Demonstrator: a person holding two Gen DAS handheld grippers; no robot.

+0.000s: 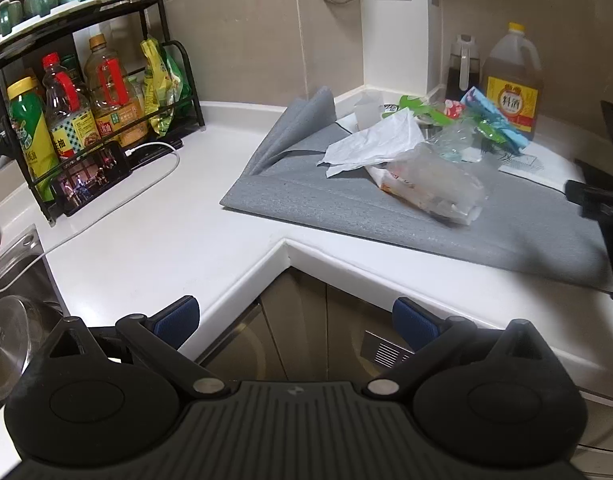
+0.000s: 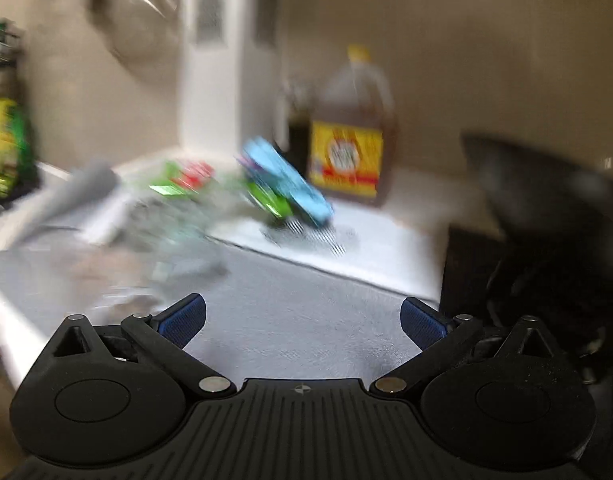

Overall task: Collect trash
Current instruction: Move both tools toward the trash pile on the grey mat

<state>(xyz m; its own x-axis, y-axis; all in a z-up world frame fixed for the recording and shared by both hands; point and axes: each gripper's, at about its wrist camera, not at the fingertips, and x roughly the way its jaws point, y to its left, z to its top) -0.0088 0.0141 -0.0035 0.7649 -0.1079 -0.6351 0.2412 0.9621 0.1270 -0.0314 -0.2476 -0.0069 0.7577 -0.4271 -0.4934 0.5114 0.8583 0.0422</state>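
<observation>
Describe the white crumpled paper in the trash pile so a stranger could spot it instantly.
Find the grey mat spread on the white kitchen counter. A pile of trash sits on it; the white crumpled paper lies at the pile's left, beside a clear plastic bag. It is the only opaque, plain white piece among see-through plastic and colourful wrappers.

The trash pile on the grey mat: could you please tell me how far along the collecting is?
Nothing looks collected yet. The white paper, clear plastic bag and blue packet all lie on the grey mat. Nothing is in hand: the left claw and right claw are both open and empty. The whole pile is left.
</observation>
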